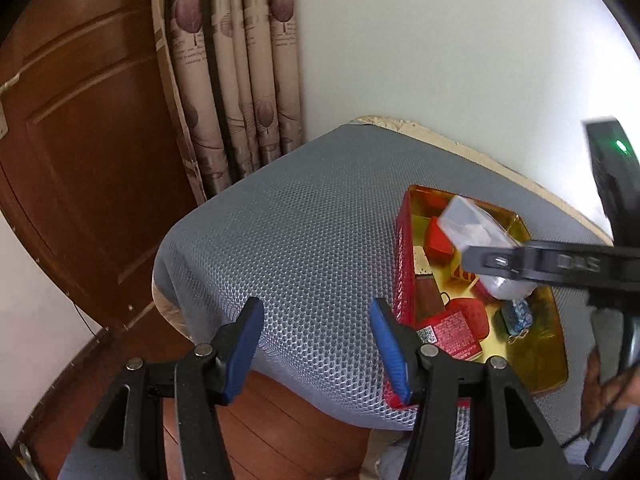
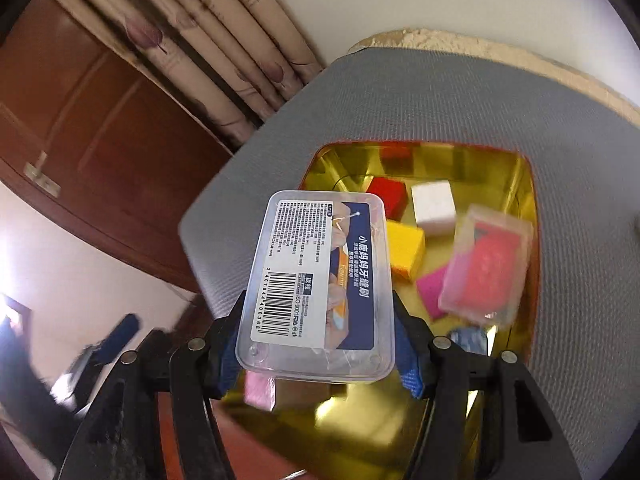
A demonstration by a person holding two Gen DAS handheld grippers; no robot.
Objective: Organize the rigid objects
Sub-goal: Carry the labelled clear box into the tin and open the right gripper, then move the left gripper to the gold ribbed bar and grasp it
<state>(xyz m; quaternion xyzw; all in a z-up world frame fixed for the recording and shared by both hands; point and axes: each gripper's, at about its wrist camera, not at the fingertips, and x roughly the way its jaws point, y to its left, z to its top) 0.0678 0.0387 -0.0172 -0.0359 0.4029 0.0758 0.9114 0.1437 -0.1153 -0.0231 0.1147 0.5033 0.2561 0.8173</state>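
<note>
In the right wrist view my right gripper [image 2: 318, 304] is shut on a clear plastic box [image 2: 316, 280] with a barcode label, its blue pads pressing both long sides. The box hangs over a red tin [image 2: 520, 184] with a gold inside. In the tin lie a red block [image 2: 386, 194], a white block [image 2: 434, 206], a yellow block [image 2: 404, 250] and a clear case with a red card [image 2: 488, 268]. In the left wrist view my left gripper [image 1: 316, 308] stands open and empty over the cushion, left of the tin [image 1: 404, 272]. The right gripper [image 1: 476, 240] reaches in from the right with the clear box [image 1: 472, 224].
The tin sits on a grey mesh cushion [image 1: 300, 220] whose near edge drops to a wooden floor [image 1: 280, 420]. A brown door [image 1: 80, 140] and patterned curtains [image 1: 240, 80] stand behind at the left. A white wall lies beyond the cushion.
</note>
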